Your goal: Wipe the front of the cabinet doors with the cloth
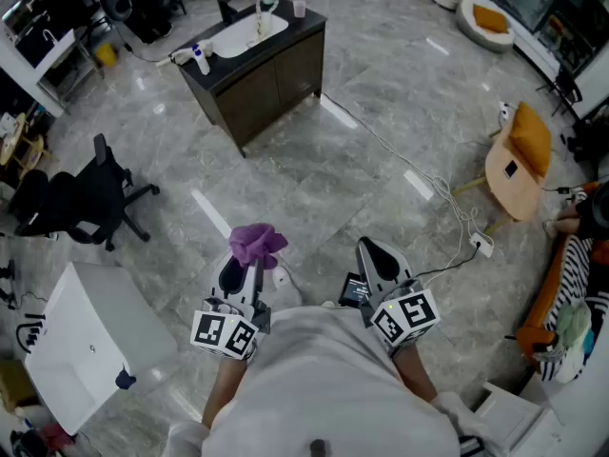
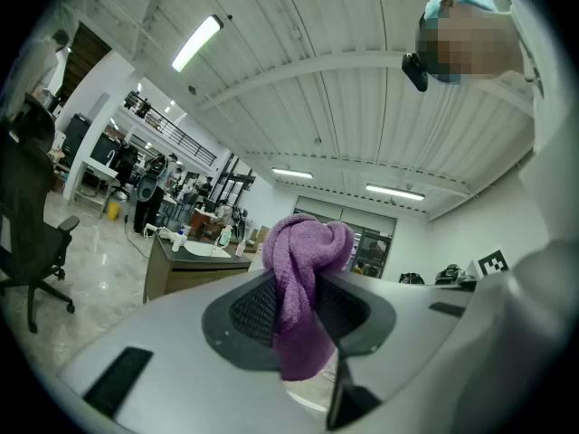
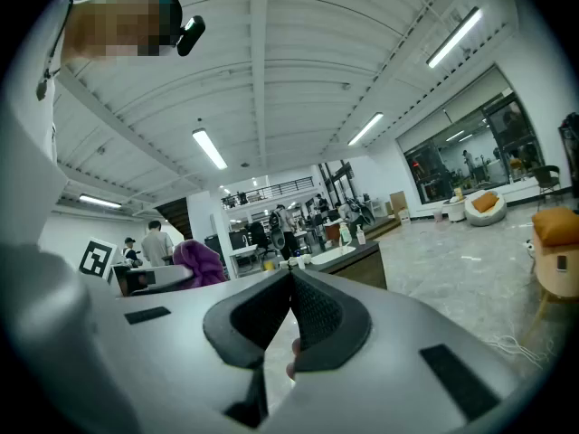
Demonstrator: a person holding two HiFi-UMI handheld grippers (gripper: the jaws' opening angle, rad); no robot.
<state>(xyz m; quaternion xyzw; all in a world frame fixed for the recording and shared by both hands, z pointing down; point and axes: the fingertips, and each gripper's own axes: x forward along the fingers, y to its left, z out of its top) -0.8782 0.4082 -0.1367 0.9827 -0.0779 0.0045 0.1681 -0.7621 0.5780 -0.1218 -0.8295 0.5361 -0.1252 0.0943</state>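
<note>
A person stands on a grey marble-pattern floor (image 1: 314,179) of an open workshop, a gripper in each hand. The left gripper (image 1: 245,258) is clenched on a purple cloth (image 1: 255,244), which bunches above the jaws and hangs down between them in the left gripper view (image 2: 303,287). The right gripper (image 1: 369,248) is closed tip to tip on nothing, its pads meeting in the right gripper view (image 3: 289,283). At 12 o'clock, well apart from both tools, stands the dark cabinet (image 1: 276,79), its doors (image 1: 290,72) shut beneath a white basin (image 1: 245,34); small items on the counter look like bottles, though they are too small to tell. A black office chair (image 1: 81,203) sits at 10 o'clock, a wooden chair (image 1: 519,155) with an orange cushion at 2 o'clock. A white cable (image 1: 400,155) trails across the floor between cabinet and chair.
</note>
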